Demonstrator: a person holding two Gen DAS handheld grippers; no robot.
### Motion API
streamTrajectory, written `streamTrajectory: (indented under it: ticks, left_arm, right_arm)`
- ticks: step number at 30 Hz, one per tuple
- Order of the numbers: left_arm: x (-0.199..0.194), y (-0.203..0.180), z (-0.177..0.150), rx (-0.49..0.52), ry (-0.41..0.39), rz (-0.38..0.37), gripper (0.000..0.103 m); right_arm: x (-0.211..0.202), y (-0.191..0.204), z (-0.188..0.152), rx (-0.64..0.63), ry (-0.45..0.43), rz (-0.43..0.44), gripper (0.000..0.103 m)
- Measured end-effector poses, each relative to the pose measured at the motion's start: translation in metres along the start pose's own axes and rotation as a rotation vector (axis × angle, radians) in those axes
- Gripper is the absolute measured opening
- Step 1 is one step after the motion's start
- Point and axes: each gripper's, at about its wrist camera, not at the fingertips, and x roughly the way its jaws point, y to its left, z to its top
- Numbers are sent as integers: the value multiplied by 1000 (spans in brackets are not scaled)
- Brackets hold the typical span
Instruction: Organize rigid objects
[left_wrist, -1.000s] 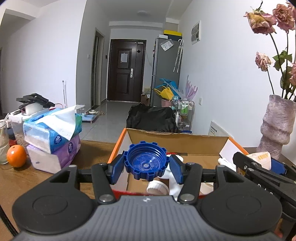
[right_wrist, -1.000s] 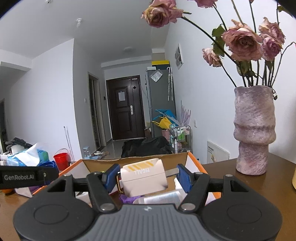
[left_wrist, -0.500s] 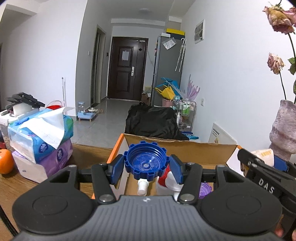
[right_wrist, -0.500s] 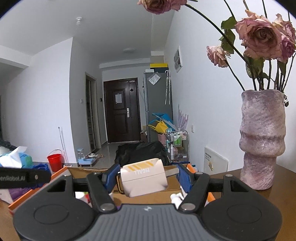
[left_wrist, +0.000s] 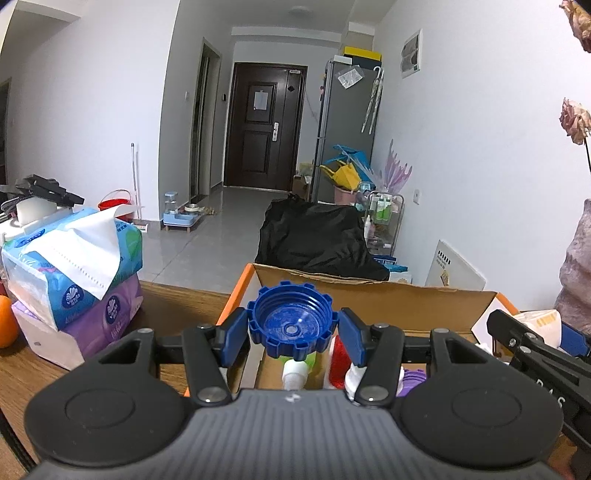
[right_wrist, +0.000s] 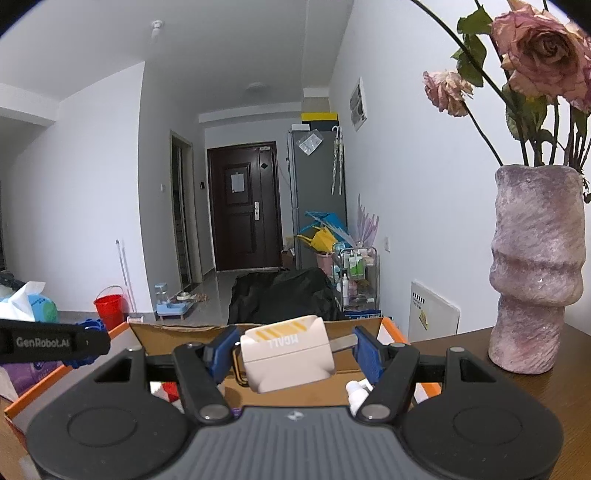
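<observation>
My left gripper (left_wrist: 292, 330) is shut on a blue ridged screw cap (left_wrist: 291, 325), held above the left part of an open cardboard box (left_wrist: 376, 295) with orange flaps. Inside the box I see white, red and purple bottles (left_wrist: 338, 363). My right gripper (right_wrist: 291, 350) is shut on a small cream case with yellow stripes (right_wrist: 286, 356) and a metal ring, held above the same box (right_wrist: 177, 330). The right gripper also shows at the right edge of the left wrist view (left_wrist: 535, 339). The left gripper's arm (right_wrist: 48, 341) shows at the left of the right wrist view.
Stacked tissue packs (left_wrist: 74, 273) and an orange (left_wrist: 5, 321) stand on the wooden table left of the box. A purple vase (right_wrist: 535, 273) with dried roses stands right of the box. Beyond the table lie a black bag (left_wrist: 314, 236), a hallway and a door.
Both grippers have moved forward over the box, still holding the cap and the case. The bottles inside the box have come into view under the left gripper.
</observation>
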Motion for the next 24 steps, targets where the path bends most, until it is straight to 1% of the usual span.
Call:
streamTrajectory:
  ticks: [5, 7, 8, 9, 10, 11, 13, 14, 16, 24]
  left_arm:
    - [2, 1, 1, 2, 17, -15, 56]
    - [3, 3, 1, 4, 20, -19, 60]
    - [3, 4, 2, 3, 20, -23, 67]
    - [2, 5, 2, 1, 19, -26, 78]
    - [0, 5, 2, -1, 15, -25, 83]
    - [-1, 6, 3, -3, 4, -20, 88]
    - [-5, 7, 4, 2, -9, -20, 97]
    - [-7, 8, 4, 2, -14, -19, 103]
    - [-9, 9, 4, 2, -24, -16, 103]
    - [-8, 10, 4, 12, -14, -9, 103]
  right_arm:
    - [-1, -1, 0, 5, 19, 9, 66]
    - [1, -3, 1, 11, 42, 13, 66]
    - [2, -4, 1, 17, 55, 11, 67]
    - [3, -6, 1, 23, 61, 5, 67]
    - [3, -7, 1, 27, 62, -3, 74]
    - [3, -8, 2, 30, 65, -12, 87]
    - [0, -12, 2, 43, 49, -30, 100]
    - [-1, -13, 3, 48, 38, -37, 103]
    - [-2, -14, 3, 52, 33, -44, 103]
    - [-1, -14, 4, 47, 43, -43, 103]
